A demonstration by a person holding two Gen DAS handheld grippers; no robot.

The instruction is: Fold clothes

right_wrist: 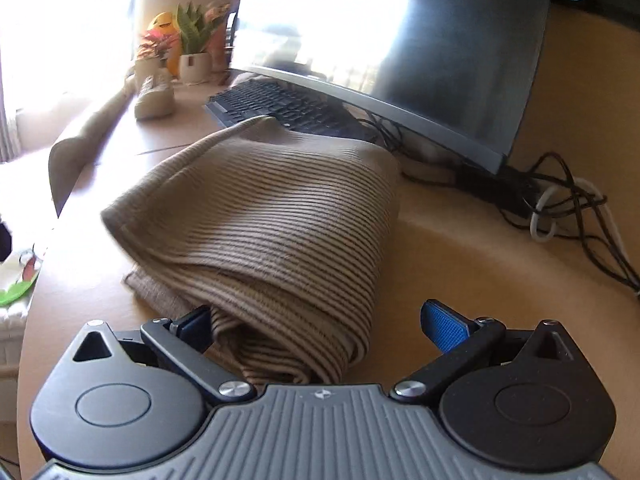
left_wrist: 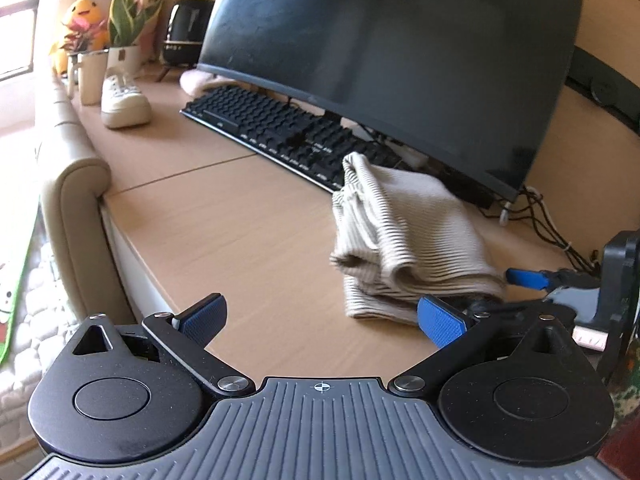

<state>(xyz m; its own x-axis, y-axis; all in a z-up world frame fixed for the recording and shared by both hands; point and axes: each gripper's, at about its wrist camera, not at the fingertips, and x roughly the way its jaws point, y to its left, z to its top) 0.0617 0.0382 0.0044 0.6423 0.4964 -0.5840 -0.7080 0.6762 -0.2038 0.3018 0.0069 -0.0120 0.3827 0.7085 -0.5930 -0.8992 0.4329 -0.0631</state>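
Wood-grain bench (left_wrist: 208, 216) carries everything, with one curved black monitor (left_wrist: 400, 52) along its back edge and one black keyboard (left_wrist: 280, 132) lying in front of the screen. One folded ribbed beige garment (left_wrist: 400, 240) lies in front of the keyboard, towards the right part of the front edge, its far tip resting over the keyboard's right end.

Only the left wrist view shows the other tool: the right gripper (left_wrist: 480, 296) sits at the garment's near right corner, jaws wide, one blue pad touching the fabric edge. That view also shows a black appliance (left_wrist: 186, 32) at the back left corner, a padded beige rail (left_wrist: 76, 200) along the left edge, and a seam across the benchtop.

The right wrist view puts the garment (right_wrist: 272, 216) close up, its rolled near edge lying between the wide-spread jaws of the right gripper (right_wrist: 320, 328), which clamp nothing. A tangle of cables (right_wrist: 568, 208) lies at the back right.

The left gripper (left_wrist: 320, 316) has its jaws wide, nothing between them, over bare bench left of the garment.

One white sneaker (left_wrist: 124, 100), one yellow plush toy (left_wrist: 84, 16), and potted plants (left_wrist: 128, 20) stand at the back left corner.
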